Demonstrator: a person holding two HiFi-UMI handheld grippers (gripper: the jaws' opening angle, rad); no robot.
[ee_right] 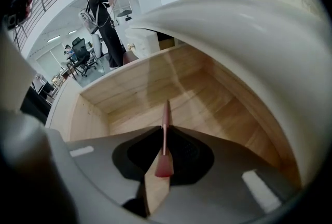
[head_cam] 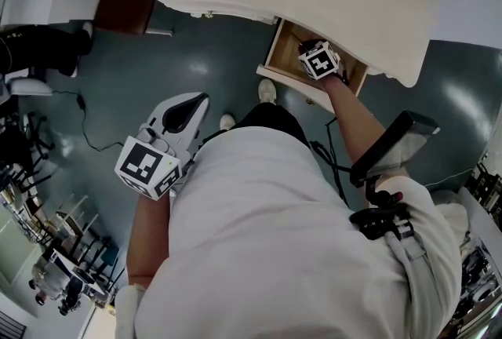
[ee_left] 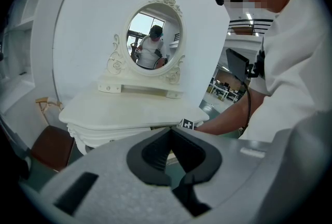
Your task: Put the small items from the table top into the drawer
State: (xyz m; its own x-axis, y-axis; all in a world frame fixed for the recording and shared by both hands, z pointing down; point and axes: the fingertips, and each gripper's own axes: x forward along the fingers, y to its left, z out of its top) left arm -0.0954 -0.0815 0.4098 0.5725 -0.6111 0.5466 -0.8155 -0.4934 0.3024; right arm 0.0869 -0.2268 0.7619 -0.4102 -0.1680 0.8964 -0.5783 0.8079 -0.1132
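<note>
Right gripper view: one thin red stick point(ee_right: 165, 137) inside one open wooden drawer point(ee_right: 129, 88).
The right gripper point(ee_right: 166, 127) clamps the stick between its jaws; the left gripper point(ee_left: 171, 129) has its jaws pressed together, holding nothing.

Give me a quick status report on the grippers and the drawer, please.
Left gripper shut, empty. Right gripper shut on thin red stick, over the open drawer. Drawer floor bare where seen, nothing in the way.
</note>
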